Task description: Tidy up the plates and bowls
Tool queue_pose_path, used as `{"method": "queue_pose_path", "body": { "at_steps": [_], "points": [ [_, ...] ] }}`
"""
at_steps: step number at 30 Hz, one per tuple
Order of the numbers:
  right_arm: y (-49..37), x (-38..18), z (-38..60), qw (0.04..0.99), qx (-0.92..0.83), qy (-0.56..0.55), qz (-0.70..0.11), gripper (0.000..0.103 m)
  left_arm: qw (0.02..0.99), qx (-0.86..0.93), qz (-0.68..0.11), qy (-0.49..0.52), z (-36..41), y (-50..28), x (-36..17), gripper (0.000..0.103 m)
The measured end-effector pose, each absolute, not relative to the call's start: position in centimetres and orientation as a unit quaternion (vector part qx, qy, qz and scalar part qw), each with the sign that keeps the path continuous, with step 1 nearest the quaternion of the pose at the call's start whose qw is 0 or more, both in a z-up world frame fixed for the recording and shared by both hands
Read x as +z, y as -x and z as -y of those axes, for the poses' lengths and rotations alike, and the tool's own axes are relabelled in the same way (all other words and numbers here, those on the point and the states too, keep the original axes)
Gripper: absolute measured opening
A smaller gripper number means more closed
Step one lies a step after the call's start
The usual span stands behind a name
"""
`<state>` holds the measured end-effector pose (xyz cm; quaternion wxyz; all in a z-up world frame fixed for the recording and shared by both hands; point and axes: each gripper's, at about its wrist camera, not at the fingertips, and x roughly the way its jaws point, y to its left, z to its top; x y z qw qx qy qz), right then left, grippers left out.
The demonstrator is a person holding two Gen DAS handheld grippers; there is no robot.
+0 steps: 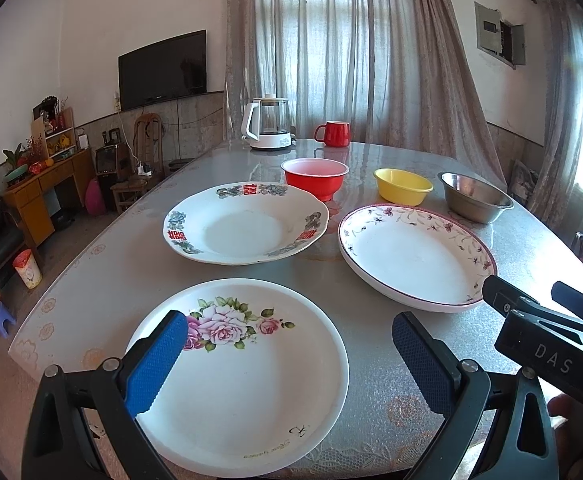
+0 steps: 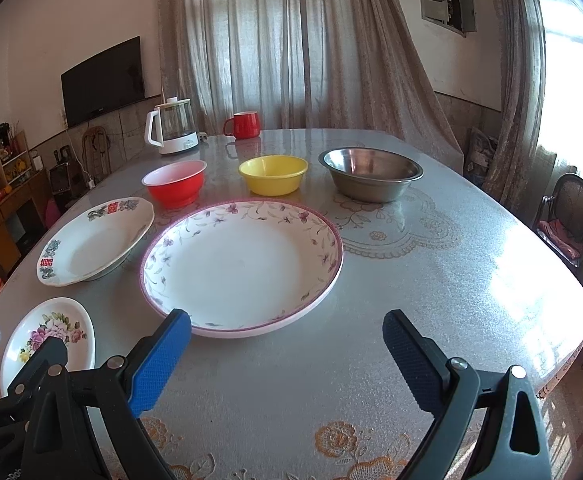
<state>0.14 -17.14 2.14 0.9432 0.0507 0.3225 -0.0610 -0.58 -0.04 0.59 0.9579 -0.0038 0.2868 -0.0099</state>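
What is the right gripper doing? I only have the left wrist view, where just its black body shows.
Observer: The right gripper is open, holding nothing.
Operator: Where is it aimed?
Observer: At the vine-rimmed plate; the plate's near rim lies just past the gripper's left fingertip.
Operator: Is the steel bowl empty?
Observer: Yes, the whole inside of the steel bowl shows here, and it is empty.
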Motion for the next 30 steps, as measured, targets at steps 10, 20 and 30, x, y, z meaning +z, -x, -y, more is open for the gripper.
{"method": "queue_pose_path", "body": {
  "at_steps": [10, 20, 30],
  "points": [
    [-0.9, 1.7, 18.1, 0.939, -0.044, -0.066, -0.333, 0.099, 0.957, -0.014, -0.289, -0.005, 0.5, 0.0, 0.5, 0.103],
    [-2.9, 1.4, 22.3, 0.917, 0.063, -0.168, -0.356, 0.099, 0.938, -0.108, -0.327, 0.042, 0.8, -1.9, 0.8, 0.103],
    [-4.9, 0.2, 24.6, 0.893, 0.084, -0.198, -0.394, 0.086, 0.922, -0.143, -0.356, 0.047, 1.8, -5.0, 1.2, 0.102]
  ]
}}
